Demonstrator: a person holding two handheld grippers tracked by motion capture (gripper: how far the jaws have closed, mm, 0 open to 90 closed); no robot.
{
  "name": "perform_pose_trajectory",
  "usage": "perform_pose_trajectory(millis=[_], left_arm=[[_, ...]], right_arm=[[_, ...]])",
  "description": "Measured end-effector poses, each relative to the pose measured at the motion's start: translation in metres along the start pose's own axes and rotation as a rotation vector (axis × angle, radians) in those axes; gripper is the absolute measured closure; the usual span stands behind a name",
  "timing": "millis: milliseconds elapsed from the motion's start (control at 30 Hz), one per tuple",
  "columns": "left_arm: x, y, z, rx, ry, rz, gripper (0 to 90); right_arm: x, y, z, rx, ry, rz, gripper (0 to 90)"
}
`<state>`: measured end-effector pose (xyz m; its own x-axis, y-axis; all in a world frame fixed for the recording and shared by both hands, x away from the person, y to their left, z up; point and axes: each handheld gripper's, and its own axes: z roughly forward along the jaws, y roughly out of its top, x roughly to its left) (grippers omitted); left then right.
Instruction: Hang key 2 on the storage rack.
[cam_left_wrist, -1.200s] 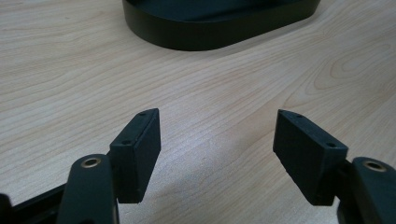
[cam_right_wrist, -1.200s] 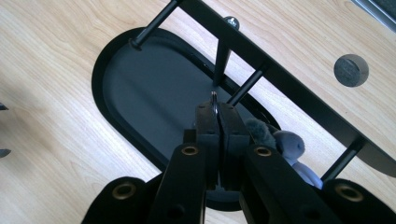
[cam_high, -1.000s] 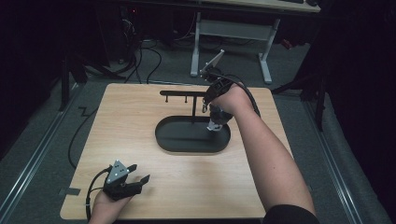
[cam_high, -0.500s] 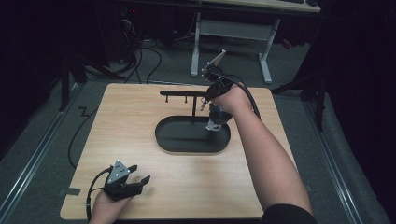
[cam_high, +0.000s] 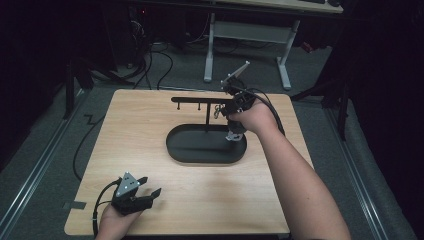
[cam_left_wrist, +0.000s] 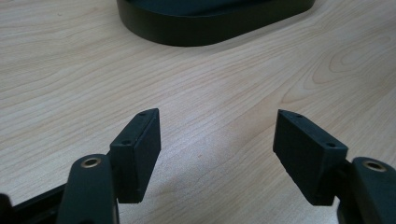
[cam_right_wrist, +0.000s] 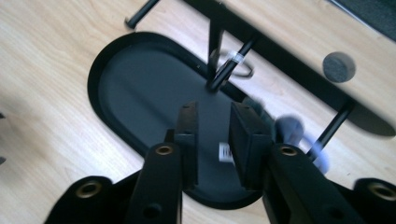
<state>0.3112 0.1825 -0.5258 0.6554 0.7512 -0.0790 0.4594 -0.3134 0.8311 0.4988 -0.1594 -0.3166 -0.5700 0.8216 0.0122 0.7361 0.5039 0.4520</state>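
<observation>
Plenty of bare wooden table (cam_high: 150, 130) surrounds the black oval tray (cam_high: 200, 150) at its middle, where the right gripper (cam_high: 234, 134), jaws just opening with nothing between them, hangs beside the black stand (cam_high: 207, 102), while the left gripper (cam_high: 145, 196) gapes empty near the front edge.

Right gripper (cam_high: 235, 131) over black tray (cam_high: 200, 150)

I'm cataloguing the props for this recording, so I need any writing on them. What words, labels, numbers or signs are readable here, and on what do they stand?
No text can be read.
Small white label on the black oval tray, seen between the right gripper's fingers: dark marks, too small and blurred to read.
White band on a peg of the black stand: no legible marks.
</observation>
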Motion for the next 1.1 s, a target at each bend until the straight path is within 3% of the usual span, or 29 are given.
perform_pose_trajectory(millis=[167,467,900,1100], left_arm=[[-0.002,0.0,0.001,0.003,-0.004,0.006,32.7],[-0.005,0.0,0.003,0.006,-0.012,0.014,32.6],[-0.008,-0.001,0.003,0.006,-0.022,0.023,32.5],[-0.008,-0.001,0.002,0.004,-0.026,0.021,32.6]], right_arm=[[0.006,-0.021,0.002,-0.015,0.014,0.004,68.5],[0.017,-0.054,0.012,-0.075,0.016,-0.036,59.8],[0.024,-0.1,0.036,-0.214,0.04,-0.004,50.8],[0.025,-0.118,0.045,-0.227,0.042,0.013,48.5]])
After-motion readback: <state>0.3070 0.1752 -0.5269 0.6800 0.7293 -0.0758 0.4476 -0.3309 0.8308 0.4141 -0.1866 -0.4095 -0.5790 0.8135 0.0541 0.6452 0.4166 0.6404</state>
